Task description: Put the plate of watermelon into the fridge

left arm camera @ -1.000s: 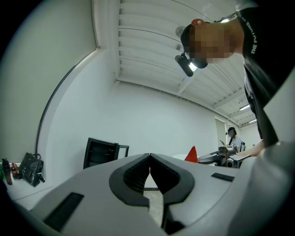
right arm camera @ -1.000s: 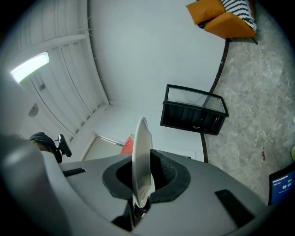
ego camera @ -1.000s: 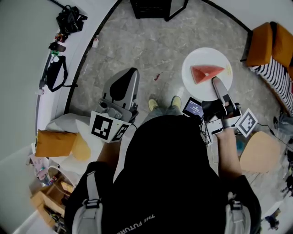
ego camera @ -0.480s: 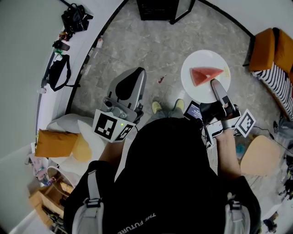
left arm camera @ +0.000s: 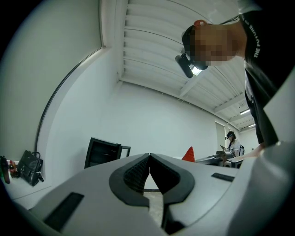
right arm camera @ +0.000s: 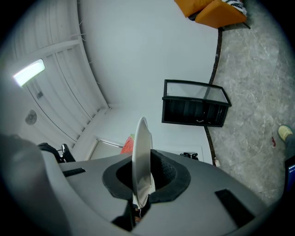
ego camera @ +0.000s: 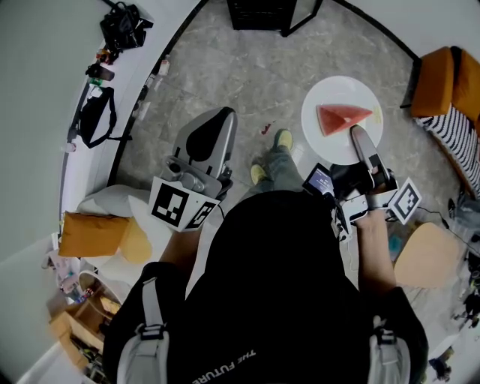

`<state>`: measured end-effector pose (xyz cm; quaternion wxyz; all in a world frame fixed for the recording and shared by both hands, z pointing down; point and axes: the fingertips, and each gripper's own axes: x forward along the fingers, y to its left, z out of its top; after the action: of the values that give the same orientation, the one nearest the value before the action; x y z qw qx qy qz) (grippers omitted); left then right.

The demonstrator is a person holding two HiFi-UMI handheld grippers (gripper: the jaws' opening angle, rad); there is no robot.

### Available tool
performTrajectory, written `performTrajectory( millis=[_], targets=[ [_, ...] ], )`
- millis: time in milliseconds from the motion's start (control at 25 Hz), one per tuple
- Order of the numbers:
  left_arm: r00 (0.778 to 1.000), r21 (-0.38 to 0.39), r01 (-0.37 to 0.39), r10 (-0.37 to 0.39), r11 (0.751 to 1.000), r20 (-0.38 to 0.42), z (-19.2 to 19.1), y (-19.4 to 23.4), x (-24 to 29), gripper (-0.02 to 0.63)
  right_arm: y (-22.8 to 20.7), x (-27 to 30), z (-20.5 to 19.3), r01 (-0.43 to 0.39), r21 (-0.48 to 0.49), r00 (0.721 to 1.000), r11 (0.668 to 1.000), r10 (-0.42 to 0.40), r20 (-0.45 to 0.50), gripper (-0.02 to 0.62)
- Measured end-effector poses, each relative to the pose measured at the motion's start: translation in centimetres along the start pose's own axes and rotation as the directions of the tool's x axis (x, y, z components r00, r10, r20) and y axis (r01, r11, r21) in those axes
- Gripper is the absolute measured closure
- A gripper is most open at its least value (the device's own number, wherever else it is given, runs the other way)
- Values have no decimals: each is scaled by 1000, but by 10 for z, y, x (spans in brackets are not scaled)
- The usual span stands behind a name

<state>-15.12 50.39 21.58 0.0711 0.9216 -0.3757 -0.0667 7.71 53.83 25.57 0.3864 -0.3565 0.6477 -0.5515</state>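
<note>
Plate: the white plate (ego camera: 322, 139) hangs over the grey floor (ego camera: 225, 67) in the upper right of the head view, with the watermelon slice (ego camera: 341, 118) lying flat on it.
Right gripper: the right gripper (ego camera: 360, 136) is clamped on the plate's near rim; in the right gripper view we see the rim edge-on, pinched between the pads (right arm camera: 159, 177).
Left gripper: the left gripper (ego camera: 212, 120) carries nothing, and its jaws meet tip to tip in the left gripper view.
Done so far: we judge the plate is picked up and in transit, level enough that the slice stays put.
Left to do: nothing is in a fridge yet. A black cabinet (ego camera: 259, 13) sits at the top edge of the head view, well apart from the plate. We take it for the likely fridge but cannot confirm that, nor tell whether its door is open.
Change from a second ago: one shoe (ego camera: 283, 139) has stepped forward beside the plate. The plate and right gripper sit slightly higher in the frame, and the grip is unchanged.
</note>
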Motion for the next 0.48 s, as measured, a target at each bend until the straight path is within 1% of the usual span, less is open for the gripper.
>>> performTrajectory(
  millis=[200,360,480],
  targets=[
    [1000,15,2,-2,1000,1,-2,-3,-1,594,1,1,1,-41,2,999,999,41,-6,572],
    [1000,30,3,-3,1000,4,-3,-9,-1,594,-4,-3,3,-41,0,999,999,41,-9,574],
    [1000,29,-10,11,1000,-5,-4,16,31,594,-14,34,24,-33,16,999,999,34,-23,574]
  ],
)
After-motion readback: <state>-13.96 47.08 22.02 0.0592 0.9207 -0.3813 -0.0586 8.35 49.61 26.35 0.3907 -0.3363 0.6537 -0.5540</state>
